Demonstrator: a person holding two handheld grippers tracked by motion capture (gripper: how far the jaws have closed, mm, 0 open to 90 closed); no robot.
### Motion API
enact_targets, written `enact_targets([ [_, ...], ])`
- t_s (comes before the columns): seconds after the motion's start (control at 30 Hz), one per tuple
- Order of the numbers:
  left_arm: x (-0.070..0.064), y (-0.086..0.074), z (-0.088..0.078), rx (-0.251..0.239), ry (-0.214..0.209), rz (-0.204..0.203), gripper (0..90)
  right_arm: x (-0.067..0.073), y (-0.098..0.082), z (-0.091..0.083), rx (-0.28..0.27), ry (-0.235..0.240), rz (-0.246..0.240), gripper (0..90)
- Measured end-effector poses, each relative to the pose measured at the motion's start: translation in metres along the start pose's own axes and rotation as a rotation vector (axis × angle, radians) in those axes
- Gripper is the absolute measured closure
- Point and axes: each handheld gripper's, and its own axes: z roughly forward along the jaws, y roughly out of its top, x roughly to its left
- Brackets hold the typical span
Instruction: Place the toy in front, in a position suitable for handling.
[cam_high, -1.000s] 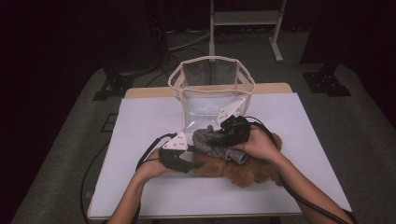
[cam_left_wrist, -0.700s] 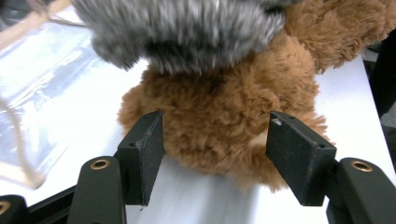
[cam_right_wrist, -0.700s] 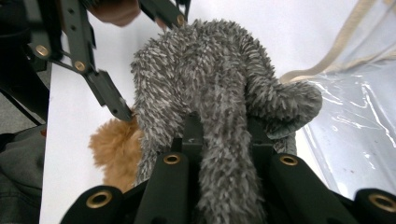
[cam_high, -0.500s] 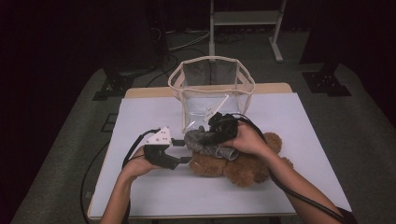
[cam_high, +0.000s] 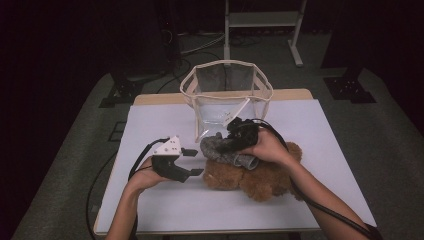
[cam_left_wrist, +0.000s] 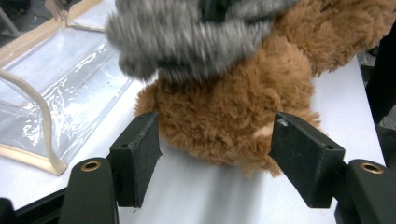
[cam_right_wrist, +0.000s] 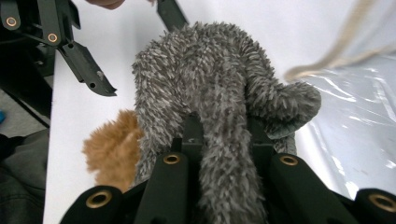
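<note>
Item: grey plush toy (cam_high: 223, 148), clamped in my right gripper (cam_high: 235, 141), lifted above brown teddy bear (cam_high: 255, 177). My left gripper (cam_high: 193, 161): jaws just opened, empty, beside bear. Step: bagging. Next: carry toy over clear bag (cam_high: 226, 96) rim.

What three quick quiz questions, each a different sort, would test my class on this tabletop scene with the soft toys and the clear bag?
1. True or false: the right gripper is shut on the grey plush toy.
2. Multiple choice: the brown teddy bear is (a) inside the clear bag, (b) lying on the white table, (c) lifted by the left gripper.
3. Short answer: how do the jaws of the left gripper stand relative to the bear?

Key
1. True.
2. b: it lies on the table, in front of the clear bag.
3. Open, one either side of the bear's end, pads not pressing it; they have just been opening.
</note>
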Motion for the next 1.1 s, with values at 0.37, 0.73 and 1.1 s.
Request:
enact_targets([
  [0.37,-0.001,0.001,0.0,0.013,-0.008,0.007,30.6,-0.006,-0.001,-0.017,-0.024,-0.025,0.008,74.5],
  [0.73,-0.003,0.001,0.001,0.015,-0.016,0.008,30.4,0.0,-0.006,-0.007,-0.041,0.019,0.008,74.4],
  [1.1,-0.003,0.001,0.003,0.009,-0.028,0.008,30.0,0.0,-0.02,-0.017,-0.071,0.032,0.036,74.3],
])
